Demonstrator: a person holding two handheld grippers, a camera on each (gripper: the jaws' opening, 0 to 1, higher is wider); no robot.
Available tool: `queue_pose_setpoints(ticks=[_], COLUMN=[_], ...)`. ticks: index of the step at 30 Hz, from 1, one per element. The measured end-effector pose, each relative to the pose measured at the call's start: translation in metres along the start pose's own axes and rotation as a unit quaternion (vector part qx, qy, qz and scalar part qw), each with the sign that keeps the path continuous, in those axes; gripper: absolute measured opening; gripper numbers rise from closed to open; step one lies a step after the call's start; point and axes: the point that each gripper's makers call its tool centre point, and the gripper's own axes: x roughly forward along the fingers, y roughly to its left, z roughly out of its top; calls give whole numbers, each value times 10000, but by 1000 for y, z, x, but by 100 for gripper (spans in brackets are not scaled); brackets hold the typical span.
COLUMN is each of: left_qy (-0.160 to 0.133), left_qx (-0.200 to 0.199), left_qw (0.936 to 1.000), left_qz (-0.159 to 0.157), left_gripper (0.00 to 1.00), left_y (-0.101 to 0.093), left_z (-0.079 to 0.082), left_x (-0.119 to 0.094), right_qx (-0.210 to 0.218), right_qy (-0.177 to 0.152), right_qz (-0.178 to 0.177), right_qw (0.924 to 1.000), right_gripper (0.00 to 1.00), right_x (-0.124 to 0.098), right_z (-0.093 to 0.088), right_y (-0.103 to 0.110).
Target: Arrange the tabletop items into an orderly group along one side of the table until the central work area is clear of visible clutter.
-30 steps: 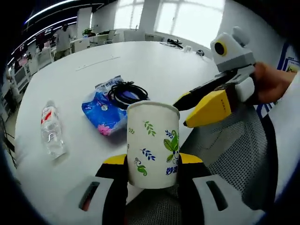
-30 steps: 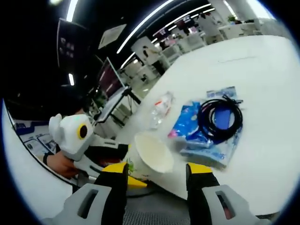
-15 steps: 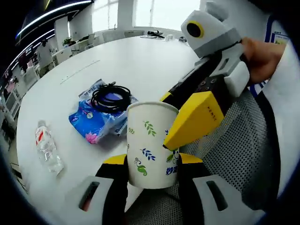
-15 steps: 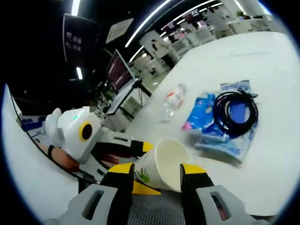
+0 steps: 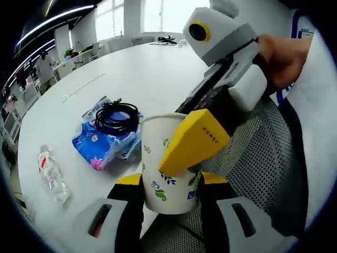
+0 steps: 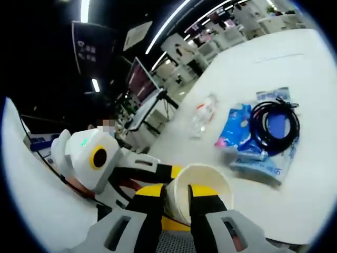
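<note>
A white paper cup (image 5: 152, 158) with a leaf print stands upright between the jaws of my left gripper (image 5: 171, 187), which is shut on its lower half. My right gripper (image 5: 176, 153) reaches in from the right, with one yellow jaw lying over the cup's rim and front. In the right gripper view the cup (image 6: 205, 176) shows its open mouth, and my right gripper (image 6: 176, 203) pinches the cup wall at the rim. The left gripper (image 6: 158, 171) sits behind the cup there. The cup hangs at the near edge of the white table (image 5: 158, 68).
Blue packets (image 5: 100, 145) lie mid-table with a coiled black cable (image 5: 116, 113) on top, and a clear water bottle (image 5: 50, 168) lies to their left. A grey mesh chair (image 5: 263, 174) sits below the grippers. A person's hand (image 5: 281, 52) holds the right gripper.
My right gripper has moved in onto the cup, and its jaws have narrowed from wide open until they pinch the rim. The left gripper has kept its hold on the cup.
</note>
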Motion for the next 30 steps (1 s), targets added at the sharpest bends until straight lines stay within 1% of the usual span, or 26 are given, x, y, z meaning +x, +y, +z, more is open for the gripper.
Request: queue_pose_setpoints(ticks=[3,6,11,18,21,23,27,29,30], left_qy=[7,-29,-80,-290,-349,-360,-429,-445,-438], left_qx=[-56,-158,-302,-601,-662,-672,-797,-903,-926], left_qw=[10000,9998,9994,9974,9967,9964,9948,9931,9929], left_qz=[50,92,159,253,315,366,465,608,604], left_gripper=[39,40,40,41,41,41,38,33,32], left_y=[1,2,3,4,5,6,11,19,21], left_z=[0,-1,2,15,19,23,24,23,22], left_x=[2,5,9,18,21,23,21,17,17], right_qx=[14,-78,-147,-325,-379,-389,-419,-485,-483], right_qy=[-2,90,199,261,261,254,280,252,247], right_qz=[72,127,101,-39,-85,-171,-259,-344,-333], right_qw=[10000,9998,9996,9991,9989,9988,9984,9979,9980], right_gripper=[7,2,1,1,1,1,1,0,0], right_x=[1,1,-2,-13,-17,-20,-20,-19,-19], right_z=[2,2,1,9,13,16,20,23,24], right_y=[2,2,0,-12,-15,-21,-29,-35,-35])
